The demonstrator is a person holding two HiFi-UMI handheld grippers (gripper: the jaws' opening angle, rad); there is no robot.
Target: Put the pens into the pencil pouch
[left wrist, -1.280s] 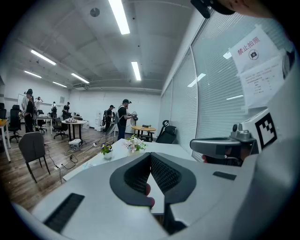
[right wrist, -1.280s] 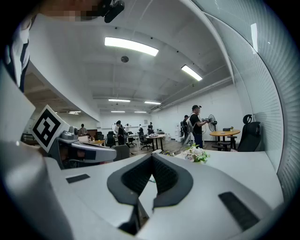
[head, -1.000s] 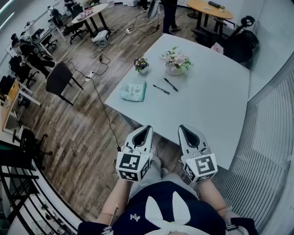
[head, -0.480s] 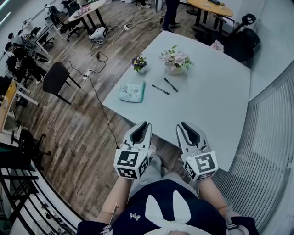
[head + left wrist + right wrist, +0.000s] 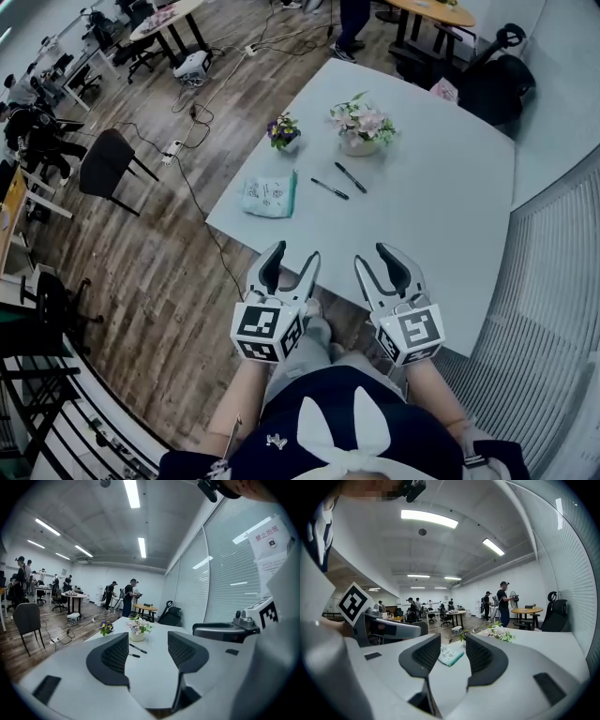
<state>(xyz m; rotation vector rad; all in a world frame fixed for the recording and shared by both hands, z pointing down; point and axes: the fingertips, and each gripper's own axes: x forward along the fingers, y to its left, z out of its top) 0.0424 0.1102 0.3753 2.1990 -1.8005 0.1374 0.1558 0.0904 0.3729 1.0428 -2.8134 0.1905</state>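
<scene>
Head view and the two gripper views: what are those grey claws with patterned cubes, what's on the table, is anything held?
A person holds one gripper per hand: left gripper, right gripper; the cubes belong to them. The head view looks down from the person's head; each gripper view looks along its own jaws. On the white table are two pens, a pencil pouch and two flower pots. Both pairs of jaws have just been opening, with nothing between them.
</scene>
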